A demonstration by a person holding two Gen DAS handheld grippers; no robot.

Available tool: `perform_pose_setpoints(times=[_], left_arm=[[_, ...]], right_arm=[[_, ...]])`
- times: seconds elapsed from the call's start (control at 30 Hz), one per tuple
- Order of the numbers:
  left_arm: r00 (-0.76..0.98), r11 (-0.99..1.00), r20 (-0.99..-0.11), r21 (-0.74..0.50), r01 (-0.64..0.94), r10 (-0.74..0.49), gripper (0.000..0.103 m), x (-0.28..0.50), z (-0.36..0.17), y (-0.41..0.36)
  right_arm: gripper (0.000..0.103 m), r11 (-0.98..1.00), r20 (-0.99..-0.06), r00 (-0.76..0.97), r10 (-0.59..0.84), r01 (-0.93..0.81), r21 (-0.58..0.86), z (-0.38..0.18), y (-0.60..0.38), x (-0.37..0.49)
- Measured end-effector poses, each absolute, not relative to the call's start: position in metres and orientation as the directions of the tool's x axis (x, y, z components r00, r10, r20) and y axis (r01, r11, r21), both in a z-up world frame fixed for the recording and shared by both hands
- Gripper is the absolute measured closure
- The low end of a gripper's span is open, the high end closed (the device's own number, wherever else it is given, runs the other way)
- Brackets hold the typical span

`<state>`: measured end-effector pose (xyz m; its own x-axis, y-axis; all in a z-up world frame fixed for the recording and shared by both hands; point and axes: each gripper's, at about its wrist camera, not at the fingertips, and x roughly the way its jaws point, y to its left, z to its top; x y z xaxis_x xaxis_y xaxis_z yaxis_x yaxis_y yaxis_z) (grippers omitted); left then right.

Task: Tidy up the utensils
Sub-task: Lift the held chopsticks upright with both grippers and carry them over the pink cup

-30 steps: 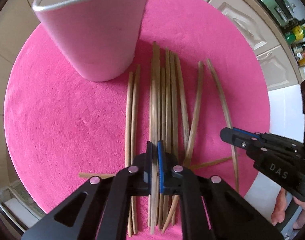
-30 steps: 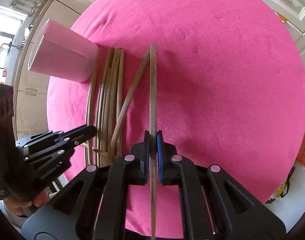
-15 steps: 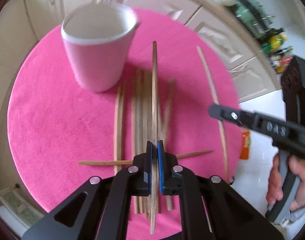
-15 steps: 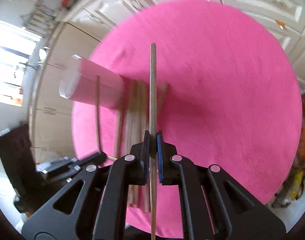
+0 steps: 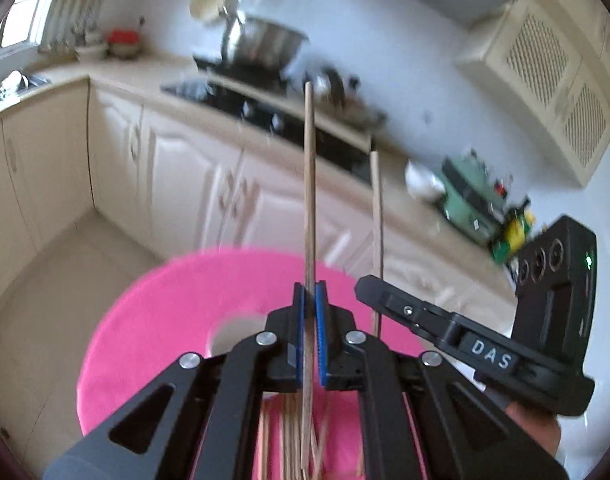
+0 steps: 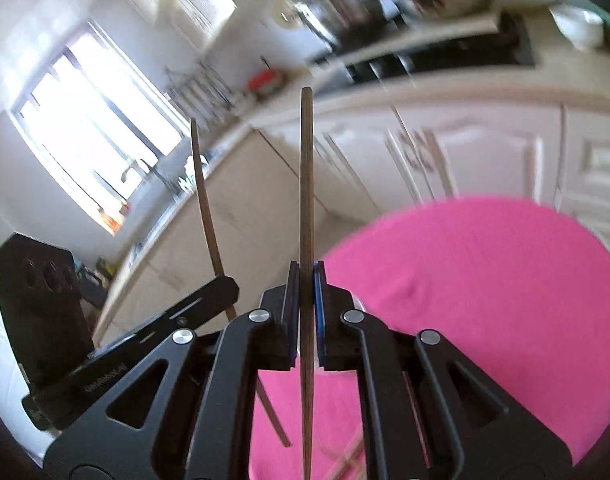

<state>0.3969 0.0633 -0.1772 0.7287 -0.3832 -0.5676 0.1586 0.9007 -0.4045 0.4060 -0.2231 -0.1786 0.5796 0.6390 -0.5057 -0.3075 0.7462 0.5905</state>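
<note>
Left black two-finger gripper [image 5: 309, 292] clamped on one thin wooden chopstick [image 5: 309, 184], blue pads pressed against both its sides, stick running straight forward past the fingertips and back between the arms. Right black two-finger gripper [image 6: 303, 276] likewise closed on a second, darker-looking wooden chopstick [image 6: 306, 176], held the same way. Both sticks lifted clear of the round table covered in bright pink cloth [image 5: 153, 312], tips pointing toward the cream kitchen cabinets [image 5: 177, 184] (background smeared by blur). Beneath the left gripper, a loose bundle of remaining pale wooden chopsticks [image 5: 289, 436] lying on the pink cloth. Just ahead of that bundle, mostly hidden behind the gripper, the rim of a pale pink cup [image 5: 233, 330]. Seen from each wrist, the other gripper alongside, near but apart.
</note>
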Motion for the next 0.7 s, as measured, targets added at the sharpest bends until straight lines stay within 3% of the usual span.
perform_pose_setpoints(times=[0.1, 0.37, 0.5, 0.7], left_arm=[[0.784, 0.912, -0.521, -0.389, 0.133, -0.337, 0.098, 0.412, -0.174, 0.071], [0.840, 0.920, -0.462, -0.378, 0.105, -0.286, 0.098, 0.439, -0.205, 0.073], [0.837, 0.942, -0.483, -0.319, 0.106, -0.258, 0.098, 0.448, -0.227, 0.064], [0.805, 0.940, -0.536, -0.331, 0.078, -0.256, 0.098, 0.439, -0.257, 0.069]], right_arm=[[0.096, 0.747, -0.440, 0.634, 0.636, -0.362, 0.558, -0.168, -0.201, 0.432], [0.096, 0.776, -0.374, 0.707, 0.600, -0.400, 0.488, -0.183, -0.180, 0.453], [0.096, 0.795, -0.364, 0.729, 0.579, -0.404, 0.453, -0.201, -0.176, 0.456], [0.096, 0.821, -0.392, 0.731, 0.559, -0.419, 0.388, -0.225, -0.168, 0.451]])
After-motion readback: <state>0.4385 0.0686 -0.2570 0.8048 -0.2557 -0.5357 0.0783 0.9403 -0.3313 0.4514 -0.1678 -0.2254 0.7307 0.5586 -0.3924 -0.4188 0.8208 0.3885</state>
